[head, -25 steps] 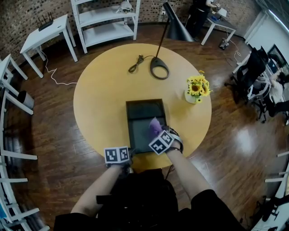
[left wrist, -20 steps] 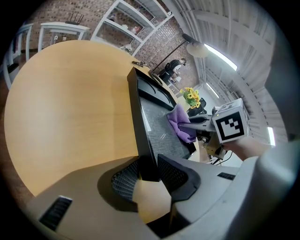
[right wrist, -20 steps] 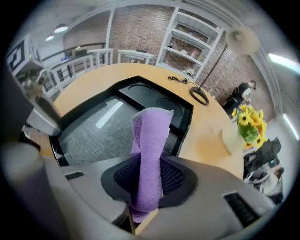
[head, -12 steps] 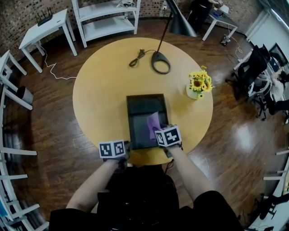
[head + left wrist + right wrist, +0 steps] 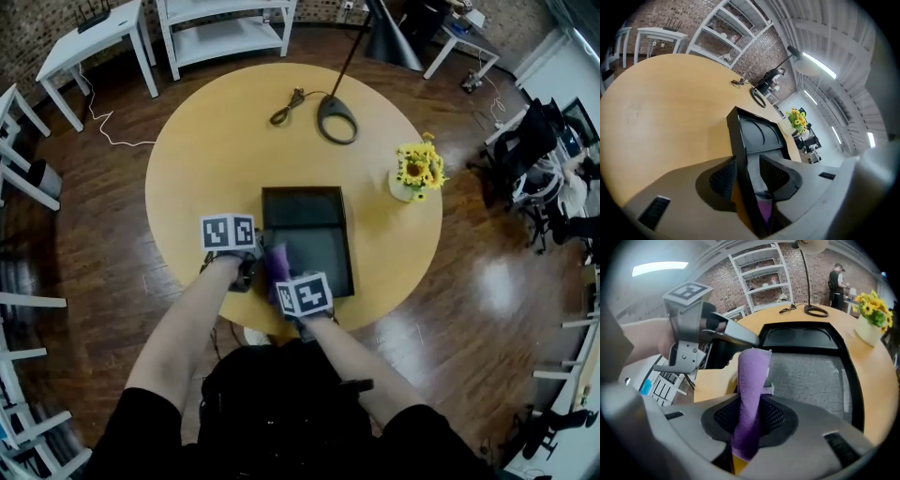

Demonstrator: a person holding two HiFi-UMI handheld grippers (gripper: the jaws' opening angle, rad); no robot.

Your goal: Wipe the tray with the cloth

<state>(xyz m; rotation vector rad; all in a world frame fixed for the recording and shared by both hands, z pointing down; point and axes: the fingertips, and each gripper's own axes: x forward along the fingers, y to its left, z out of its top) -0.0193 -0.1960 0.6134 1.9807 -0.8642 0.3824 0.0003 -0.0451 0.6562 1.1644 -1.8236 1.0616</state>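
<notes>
A black tray (image 5: 306, 199) with a grey floor lies on the round wooden table (image 5: 206, 159). My left gripper (image 5: 246, 272) is at the tray's left wall near the front corner. In the left gripper view that wall (image 5: 740, 140) runs between the jaws of the left gripper (image 5: 749, 171). They have just been opening, and a gap shows at the right pad. My right gripper (image 5: 284, 277) is shut on a purple cloth (image 5: 277, 262) over the tray's front-left corner. The cloth (image 5: 752, 380) stands up from between the pads of the right gripper (image 5: 750, 414).
A lamp base (image 5: 337, 119) with its cable (image 5: 286, 106) sits at the table's far side. A vase of sunflowers (image 5: 417, 173) stands right of the tray. White shelves (image 5: 225, 33) and a white side table (image 5: 89, 42) stand beyond. A person (image 5: 836, 280) stands far off.
My right gripper carried the cloth from the tray's front right to its front-left corner. My left gripper went from the tray's front-left corner up along the left wall.
</notes>
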